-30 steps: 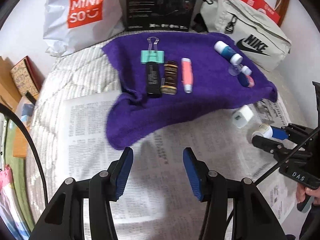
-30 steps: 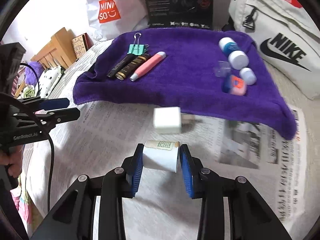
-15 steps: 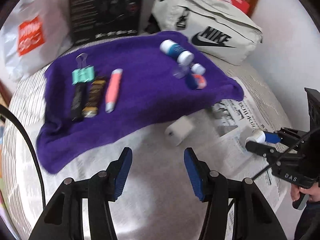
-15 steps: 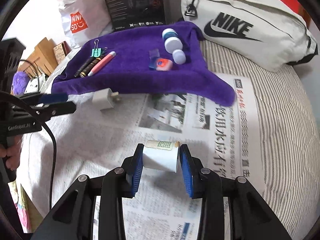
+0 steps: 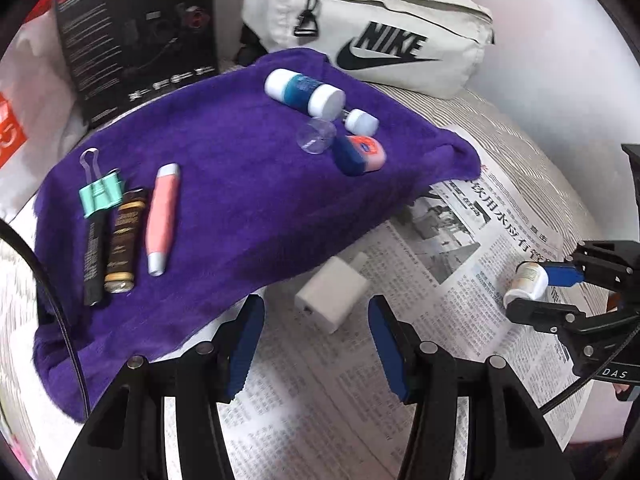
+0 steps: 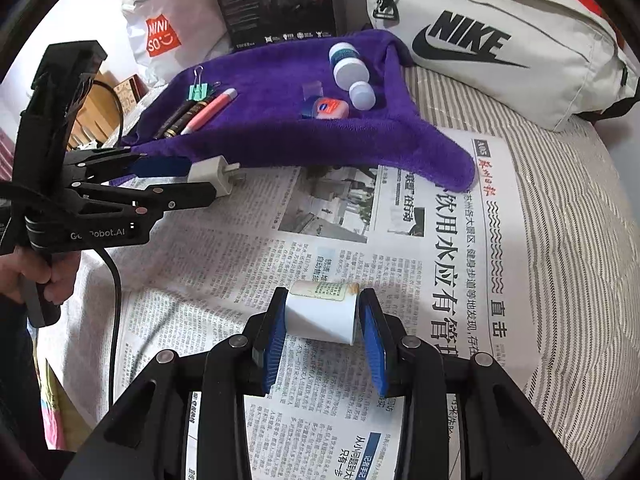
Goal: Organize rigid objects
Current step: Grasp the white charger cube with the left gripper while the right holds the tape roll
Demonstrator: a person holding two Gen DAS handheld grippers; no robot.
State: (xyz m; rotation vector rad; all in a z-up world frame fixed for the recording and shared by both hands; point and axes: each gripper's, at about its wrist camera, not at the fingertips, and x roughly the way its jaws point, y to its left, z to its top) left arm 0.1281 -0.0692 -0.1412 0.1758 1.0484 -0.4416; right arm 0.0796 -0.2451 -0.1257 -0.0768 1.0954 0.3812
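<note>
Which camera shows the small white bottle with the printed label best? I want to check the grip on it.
The right wrist view: the small white bottle with the printed label fills the centre, clamped between the right tool's blue pads. The left wrist view shows it small at the right edge, partly hidden by that tool.

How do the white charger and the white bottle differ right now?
The charger is a boxy block with prongs; the bottle is a labelled cylinder. The charger lies loose on the newspaper between the left gripper's open jaws, unheld; the bottle is clamped in the right gripper. Both are white and off the purple towel.
</note>
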